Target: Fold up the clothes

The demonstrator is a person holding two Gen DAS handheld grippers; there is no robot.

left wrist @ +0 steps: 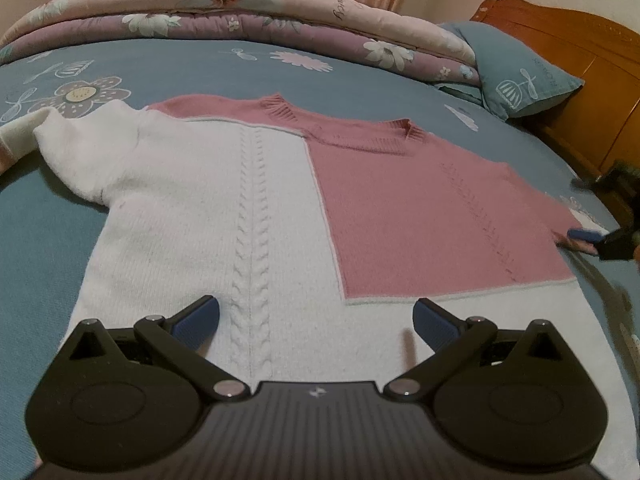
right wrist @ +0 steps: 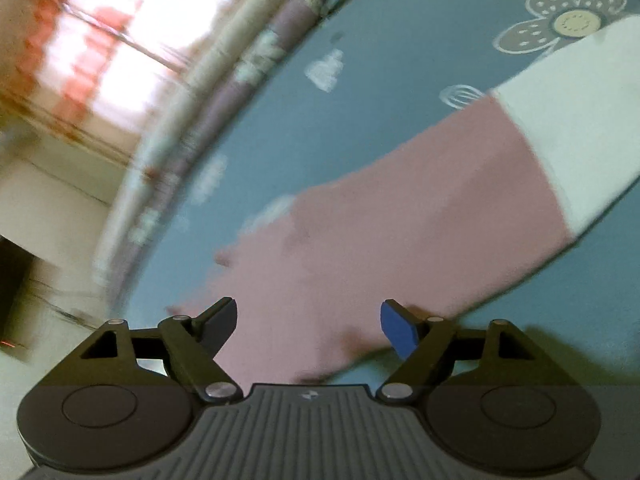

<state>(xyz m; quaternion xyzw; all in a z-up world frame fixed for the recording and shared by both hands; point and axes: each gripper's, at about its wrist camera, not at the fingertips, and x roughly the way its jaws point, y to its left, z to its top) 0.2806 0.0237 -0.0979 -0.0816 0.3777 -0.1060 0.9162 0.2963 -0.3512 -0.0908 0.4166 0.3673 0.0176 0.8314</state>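
A pink and white knit sweater lies flat on the blue bed sheet (left wrist: 180,64). Its white half (left wrist: 192,208) is on the left and its pink half (left wrist: 420,208) on the right. A white sleeve (left wrist: 80,148) sticks out to the left. My left gripper (left wrist: 316,312) hovers open over the white hem, nothing between its fingers. At the sweater's right edge a blue pad (left wrist: 586,235) of my right gripper touches the pink fabric. In the right wrist view my right gripper (right wrist: 308,316) stands open. The pink sleeve (right wrist: 400,220) with a white end (right wrist: 568,128) lies between and beyond its fingers.
A rolled floral quilt (left wrist: 240,12) lies along the far side of the bed. A blue pillow (left wrist: 520,76) rests against a wooden headboard (left wrist: 580,52) at the right. A bright window (right wrist: 132,28) shows blurred in the right wrist view.
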